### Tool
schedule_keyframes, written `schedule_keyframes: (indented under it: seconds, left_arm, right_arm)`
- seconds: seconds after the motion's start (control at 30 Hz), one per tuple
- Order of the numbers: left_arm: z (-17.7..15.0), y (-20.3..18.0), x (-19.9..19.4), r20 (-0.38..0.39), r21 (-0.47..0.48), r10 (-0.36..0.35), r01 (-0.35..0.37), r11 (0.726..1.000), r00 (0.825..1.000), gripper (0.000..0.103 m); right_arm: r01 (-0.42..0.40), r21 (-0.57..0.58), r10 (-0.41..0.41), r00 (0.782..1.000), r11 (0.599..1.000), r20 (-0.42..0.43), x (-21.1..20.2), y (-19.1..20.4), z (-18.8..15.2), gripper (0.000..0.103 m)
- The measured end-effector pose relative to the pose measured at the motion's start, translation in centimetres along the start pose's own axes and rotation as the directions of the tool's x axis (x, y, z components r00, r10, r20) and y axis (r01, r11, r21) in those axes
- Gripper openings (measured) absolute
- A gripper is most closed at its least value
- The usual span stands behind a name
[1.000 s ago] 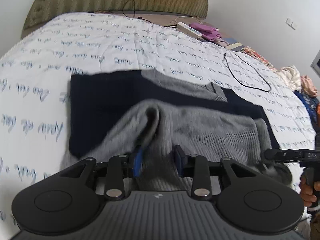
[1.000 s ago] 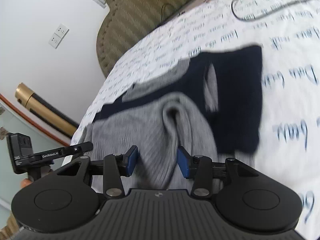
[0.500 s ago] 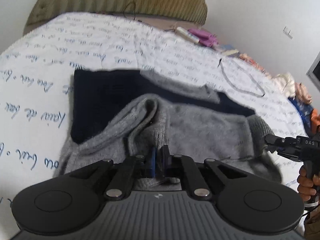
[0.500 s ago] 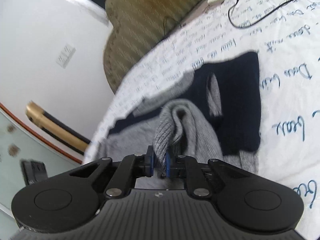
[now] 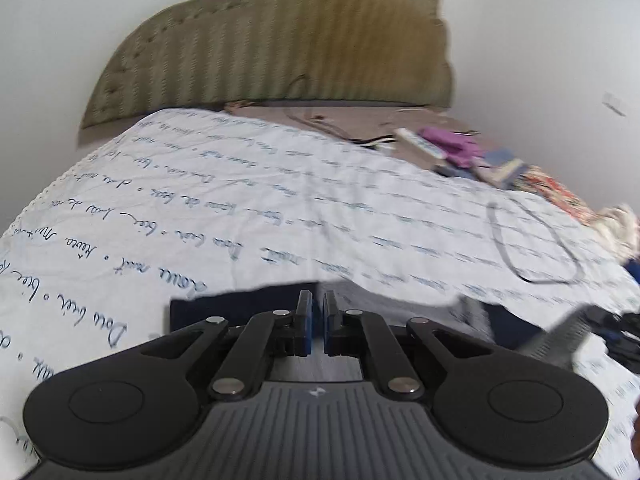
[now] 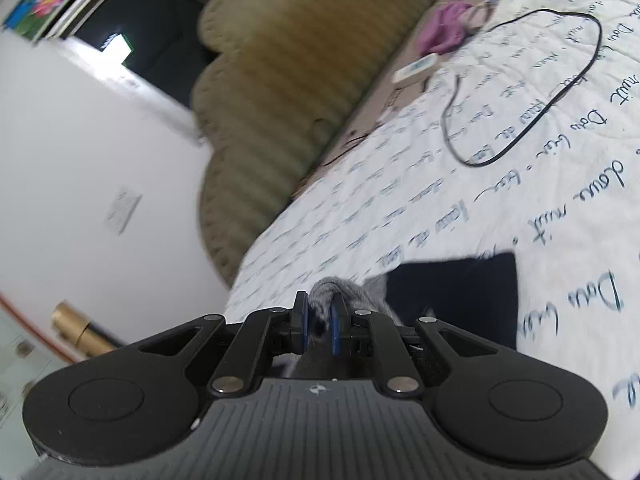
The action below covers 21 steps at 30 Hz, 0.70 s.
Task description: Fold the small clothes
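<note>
A navy and grey knit sweater (image 5: 224,312) lies on the white bedspread (image 5: 200,220) with blue script. My left gripper (image 5: 318,320) is shut over it; grey fabric (image 5: 316,368) shows under the fingers, so it looks pinched. In the right wrist view my right gripper (image 6: 319,320) is shut on a bunch of grey knit (image 6: 326,292), lifted above the navy part (image 6: 460,292). The right gripper (image 5: 592,328) shows blurred at the right of the left wrist view.
An olive padded headboard (image 5: 280,48) stands at the bed's far end. A black cable loop (image 6: 528,88), a white remote (image 6: 416,68) and purple cloth (image 6: 444,28) lie near it. More clothes (image 5: 616,224) pile at the right edge.
Both grippers went from open around the grey hem to shut on it, then rose and tilted up, carrying the grey fabric toward the headboard; most of the sweater is now hidden below them.
</note>
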<state>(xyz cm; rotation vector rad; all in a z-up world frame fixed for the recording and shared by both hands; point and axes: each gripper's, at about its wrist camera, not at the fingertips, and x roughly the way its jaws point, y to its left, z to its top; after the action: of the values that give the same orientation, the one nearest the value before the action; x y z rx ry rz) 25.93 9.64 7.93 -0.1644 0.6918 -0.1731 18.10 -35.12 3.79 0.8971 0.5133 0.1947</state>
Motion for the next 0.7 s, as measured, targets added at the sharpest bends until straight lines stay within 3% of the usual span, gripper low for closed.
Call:
schedule_keyframes:
  seconds: [0.13,0.23,0.3,0.33,0.4,0.47,0.6,0.7]
  left_arm:
    - [0.3,1.9,3.5,-0.059,-0.048,0.122,-0.125,0.991,0.991,0.005]
    - [-0.5,3.6,2.3,-0.057,-0.055,0.101,-0.104,0.993,0.993,0.005]
    - [-1.4,3.6,0.7,-0.061,-0.001,0.102,-0.102,0.995,0.993,0.006]
    - [-1.9,3.4,-0.2,-0.056,0.04,0.119,-0.117,0.992,0.991,0.006]
    - [-2.9,3.0,-2.3,-0.037,0.124,0.143,-0.137,0.983,0.989,0.007]
    - [-4.0,2.8,-4.3,-0.022,0.2,0.124,-0.118,0.973,0.992,0.008]
    - [-6.5,2.4,-7.1,-0.03,0.375,0.107,-0.088,0.923,0.994,0.009]
    - [-8.5,1.9,-7.8,-0.024,0.514,0.109,-0.081,0.854,0.994,0.009]
  right_arm:
    - [0.121,0.0,-0.121,0.993,0.993,0.006,2.9,-1.5,0.5,0.016]
    - [0.149,-0.009,-0.149,0.989,0.989,-0.012,4.1,-2.5,0.6,0.019]
    - [0.18,-0.015,-0.18,0.984,0.984,-0.011,4.5,-2.9,0.8,0.025]
    - [0.193,-0.012,-0.193,0.981,0.981,-0.015,4.7,-3.2,0.9,0.04]
    - [0.201,0.015,-0.201,0.98,0.98,-0.001,4.3,-3.6,0.9,0.053]
    - [0.188,0.004,-0.188,0.98,0.982,0.059,3.0,-2.9,0.6,0.052]
    - [0.206,-0.204,-0.183,0.975,0.957,0.123,1.1,1.0,-1.1,0.056]
    - [0.158,-0.371,-0.151,0.987,0.915,0.048,0.8,3.3,-3.1,0.062]
